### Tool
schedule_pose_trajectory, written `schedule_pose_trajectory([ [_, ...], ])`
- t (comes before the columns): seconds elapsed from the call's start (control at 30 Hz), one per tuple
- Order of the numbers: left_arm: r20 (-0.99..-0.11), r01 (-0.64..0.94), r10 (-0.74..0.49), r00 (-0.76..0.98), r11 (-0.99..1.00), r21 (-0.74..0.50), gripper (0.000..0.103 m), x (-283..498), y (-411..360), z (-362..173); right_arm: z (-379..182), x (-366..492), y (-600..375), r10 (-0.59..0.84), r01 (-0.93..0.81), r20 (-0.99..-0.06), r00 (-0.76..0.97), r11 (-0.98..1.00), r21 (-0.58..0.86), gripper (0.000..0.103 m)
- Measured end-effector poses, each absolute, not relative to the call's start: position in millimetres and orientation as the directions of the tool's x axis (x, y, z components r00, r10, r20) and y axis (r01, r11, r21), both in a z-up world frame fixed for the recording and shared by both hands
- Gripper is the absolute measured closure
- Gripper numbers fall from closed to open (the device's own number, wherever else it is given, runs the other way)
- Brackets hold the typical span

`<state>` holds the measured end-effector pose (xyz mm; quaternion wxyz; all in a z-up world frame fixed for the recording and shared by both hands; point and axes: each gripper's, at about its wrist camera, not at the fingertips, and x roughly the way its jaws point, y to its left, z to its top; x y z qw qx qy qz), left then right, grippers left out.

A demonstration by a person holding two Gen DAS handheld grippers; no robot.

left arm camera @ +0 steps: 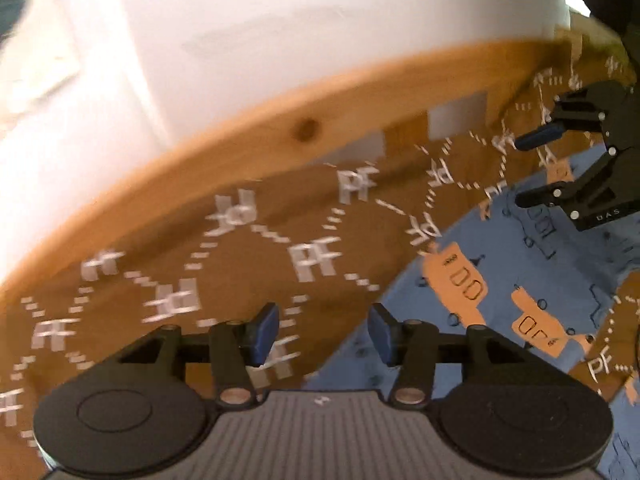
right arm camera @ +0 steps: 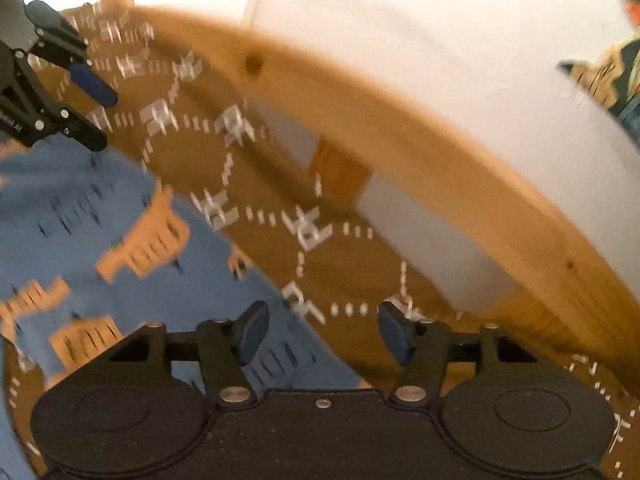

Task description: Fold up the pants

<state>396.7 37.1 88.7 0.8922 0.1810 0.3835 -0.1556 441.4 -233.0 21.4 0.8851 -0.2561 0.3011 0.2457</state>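
The pants (left arm camera: 520,280) are blue with orange vehicle prints and lie on a brown patterned bedspread (left arm camera: 200,264). In the left wrist view my left gripper (left arm camera: 323,334) is open and empty above the pants' edge, and my right gripper (left arm camera: 532,172) shows at the upper right, open over the pants. In the right wrist view my right gripper (right arm camera: 322,330) is open and empty above the edge of the pants (right arm camera: 80,208), and my left gripper (right arm camera: 94,114) shows at the upper left, open. Both views are blurred.
A wooden bed rail (left arm camera: 280,120) runs behind the bedspread, with a white wall (left arm camera: 280,12) beyond; the rail also shows in the right wrist view (right arm camera: 440,168). A colourful object (right arm camera: 616,76) sits at the far right edge.
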Motion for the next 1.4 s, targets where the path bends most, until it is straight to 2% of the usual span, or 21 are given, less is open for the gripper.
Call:
schedule_pose_trajectory([
  [0.1, -0.748, 0.387, -0.14, 0.649, 0.907, 0.165, 0.046, 386, 75, 107, 33, 435, -229, 0.376, -0.638, -0.632, 0.677, 0.728, -0.251, 0.031],
  [0.27, -0.825, 0.385, -0.147, 0.545, 0.918, 0.091, 0.046, 371, 119, 105, 34, 432, -198, 0.441, -0.7, -0.633, 0.636, 0.676, -0.233, 0.031],
  [0.4, -0.859, 0.416, -0.132, 0.495, 0.904, 0.101, 0.046, 363, 119, 92, 30, 436, -168, 0.436, -0.73, -0.658, 0.614, 0.63, -0.265, 0.031],
  [0.5, -0.873, 0.454, -0.078, 0.482, 0.874, 0.173, 0.048, 360, 104, 86, 25, 439, -158, 0.405, -0.73, -0.683, 0.608, 0.622, -0.282, 0.032],
  [0.57, -0.869, 0.46, -0.031, 0.495, 0.857, 0.231, 0.071, 361, 93, 85, 24, 446, -154, 0.391, -0.726, -0.69, 0.609, 0.625, -0.286, 0.033],
  [0.67, -0.888, 0.451, -0.019, 0.46, 0.866, 0.216, 0.086, 364, 86, 83, 22, 460, -152, 0.394, -0.728, -0.713, 0.579, 0.643, -0.236, 0.035],
  [0.73, -0.899, 0.457, -0.013, 0.438, 0.864, 0.211, 0.091, 365, 79, 82, 17, 468, -148, 0.396, -0.749, -0.751, 0.529, 0.633, -0.194, 0.035],
  [0.77, -0.896, 0.461, 0.0, 0.444, 0.857, 0.229, 0.096, 360, 80, 81, 14, 469, -146, 0.395, -0.758, -0.763, 0.513, 0.625, -0.186, 0.04],
  [0.8, -0.891, 0.462, 0.019, 0.454, 0.85, 0.254, 0.1, 358, 77, 81, 12, 468, -143, 0.392, -0.765, -0.769, 0.504, 0.615, -0.188, 0.052],
  [0.83, -0.885, 0.454, 0.035, 0.464, 0.848, 0.272, 0.102, 357, 76, 80, 11, 465, -141, 0.394, -0.769, -0.766, 0.508, 0.608, -0.197, 0.059],
  [0.9, -0.876, 0.435, 0.032, 0.482, 0.859, 0.271, 0.102, 353, 78, 85, 14, 459, -139, 0.41, -0.769, -0.75, 0.519, 0.608, -0.2, 0.086],
  [0.97, -0.853, 0.405, 0.043, 0.519, 0.867, 0.291, 0.103, 347, 81, 92, 18, 451, -136, 0.4, -0.753, -0.729, 0.555, 0.614, -0.237, 0.097],
  [1.13, -0.789, 0.292, 0.097, 0.607, 0.896, 0.335, 0.103, 335, 86, 111, 32, 433, -141, 0.401, -0.702, -0.667, 0.628, 0.662, -0.263, 0.103],
  [1.4, -0.688, 0.3, 0.106, 0.718, 0.845, 0.443, 0.103, 295, 70, 127, 67, 368, -158, 0.422, -0.648, -0.544, 0.725, 0.687, -0.33, 0.103],
])
